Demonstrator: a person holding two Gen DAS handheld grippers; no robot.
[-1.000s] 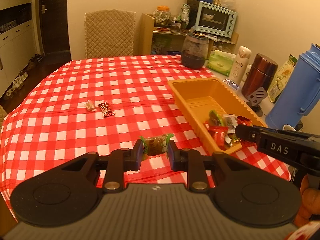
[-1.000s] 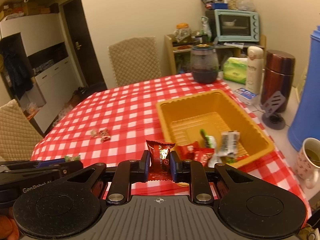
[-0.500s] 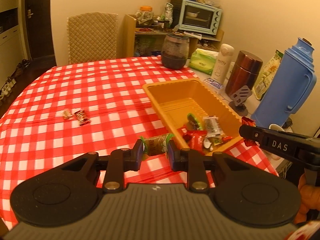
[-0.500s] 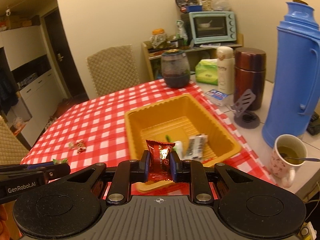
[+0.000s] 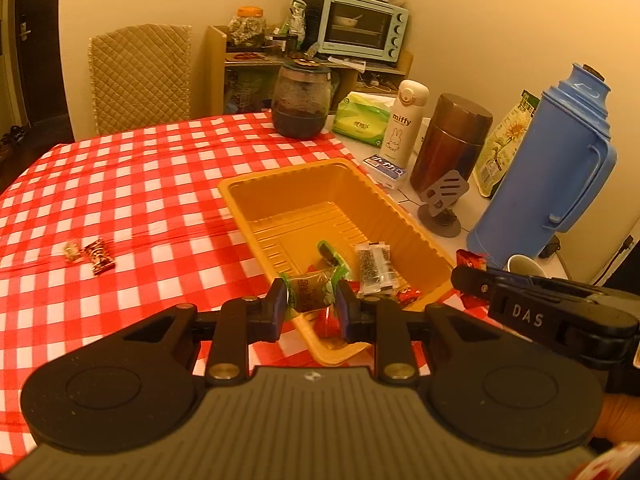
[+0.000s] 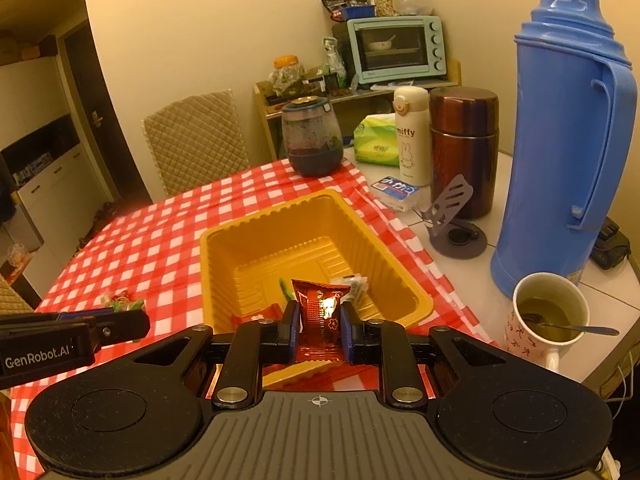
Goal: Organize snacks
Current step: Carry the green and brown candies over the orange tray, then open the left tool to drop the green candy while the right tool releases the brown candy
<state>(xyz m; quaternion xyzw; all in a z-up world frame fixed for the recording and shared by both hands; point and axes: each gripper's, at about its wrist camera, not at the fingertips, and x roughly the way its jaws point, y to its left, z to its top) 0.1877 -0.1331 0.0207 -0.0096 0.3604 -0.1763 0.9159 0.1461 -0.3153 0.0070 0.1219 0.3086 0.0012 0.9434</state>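
Note:
My left gripper [image 5: 311, 304] is shut on a green-wrapped snack [image 5: 312, 290] and holds it above the near corner of the yellow tray [image 5: 280, 176]. My right gripper [image 6: 320, 330] is shut on a red snack packet [image 6: 320, 316] above the tray's near rim [image 6: 256, 220]. Several wrapped snacks [image 5: 372, 268] lie in the tray's near end. Two small candies [image 5: 90, 252] lie on the red checked tablecloth [image 5: 120, 184] to the left. The right gripper shows at the right of the left wrist view [image 5: 468, 276].
A blue thermos [image 6: 568, 132], a mug of tea with a spoon [image 6: 548, 316], a brown flask [image 6: 464, 148], a white bottle [image 6: 410, 136], a phone stand [image 6: 452, 220] and a dark jar [image 6: 312, 140] stand right of and behind the tray. A chair [image 5: 140, 76] is at the far side.
Both grippers have moved right and forward with their snacks, from beside the tray to over its near end.

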